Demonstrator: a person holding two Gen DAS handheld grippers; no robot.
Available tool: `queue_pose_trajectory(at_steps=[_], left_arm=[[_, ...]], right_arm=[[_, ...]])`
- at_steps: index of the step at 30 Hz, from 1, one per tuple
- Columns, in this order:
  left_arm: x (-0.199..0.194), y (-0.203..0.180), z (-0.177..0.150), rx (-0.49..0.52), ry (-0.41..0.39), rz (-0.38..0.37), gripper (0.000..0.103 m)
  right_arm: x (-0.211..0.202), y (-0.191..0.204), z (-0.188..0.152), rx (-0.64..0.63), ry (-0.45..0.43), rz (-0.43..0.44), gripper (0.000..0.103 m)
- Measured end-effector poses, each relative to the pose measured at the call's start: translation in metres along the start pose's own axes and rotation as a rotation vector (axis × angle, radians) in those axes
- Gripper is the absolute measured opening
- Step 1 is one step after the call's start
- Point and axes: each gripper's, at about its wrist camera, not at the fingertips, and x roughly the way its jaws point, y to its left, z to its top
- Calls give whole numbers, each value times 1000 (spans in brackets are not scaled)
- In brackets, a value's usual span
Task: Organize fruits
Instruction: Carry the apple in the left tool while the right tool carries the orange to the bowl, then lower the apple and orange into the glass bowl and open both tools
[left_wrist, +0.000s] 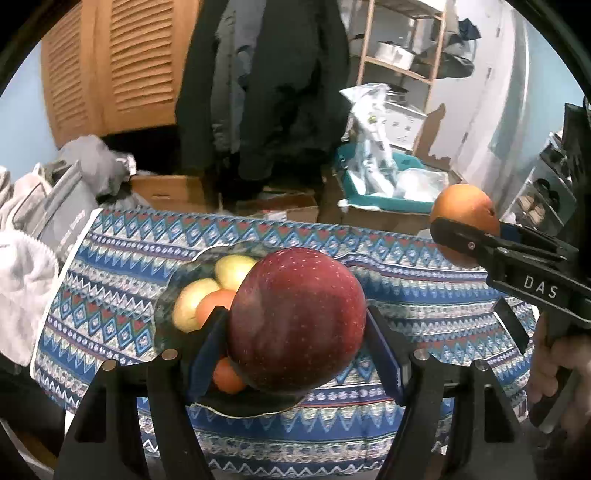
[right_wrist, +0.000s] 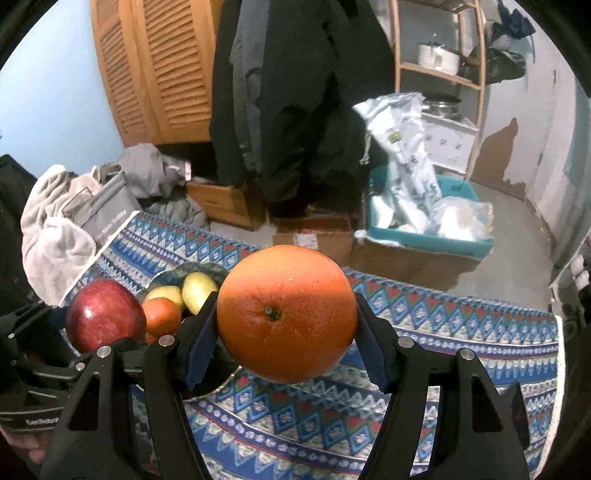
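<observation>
Both hands are loaded: the left claw (left_wrist: 297, 328) is clamped on a dark red apple (left_wrist: 297, 319), held above the near side of the bowl (left_wrist: 173, 291), and the right claw (right_wrist: 284, 332) grips a big orange (right_wrist: 286, 314) between its blue pads, up in the air over the patterned cloth (right_wrist: 461, 332) that covers the surface, to the right of the bowl. From where I stand the job looks partly done: two yellowish fruits (left_wrist: 216, 288) and what seem to be a couple of small orange ones (left_wrist: 216, 304) already sit together in the bowl, while the apple and the orange are yet to be set down, and I see no loose fruit left on the cloth. The left camera looks down into the bowl and shows a second small orange fruit (left_wrist: 227, 376) tucked low under the apple, and it catches the right claw from the side, closed around its orange. The right camera sees less of the bowl, mostly its far rim, but it shows the orange's stem end clearly and the apple off to the left.
</observation>
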Motion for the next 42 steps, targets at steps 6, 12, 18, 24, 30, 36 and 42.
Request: queue_pose_trajectory(at_steps=[6,12,18,24,30,36,42], left_arm=[[17,30,-17,-47,47,54,75],[33,49,-29,-84,96,85,75],[47,63,-37,-121,140,99,75],[62,73,-44,-147,190,117,75],[81,77,-51,-163,262,130,75],[89,79,-53,-180,291,131,75],[88,79,-49,-196,288,140,75]], right_arm=[[36,24,-3,-34,59,19,68],[68,41,-9,-43,123,47,68],[100,53,-18,-48,194,70,68],[123,61,-24,-46,252,88,68],[137,67,-26,-41,284,107,69],[146,70,-32,-49,311,106,70],[136,67,-23,-38,255,117,73]])
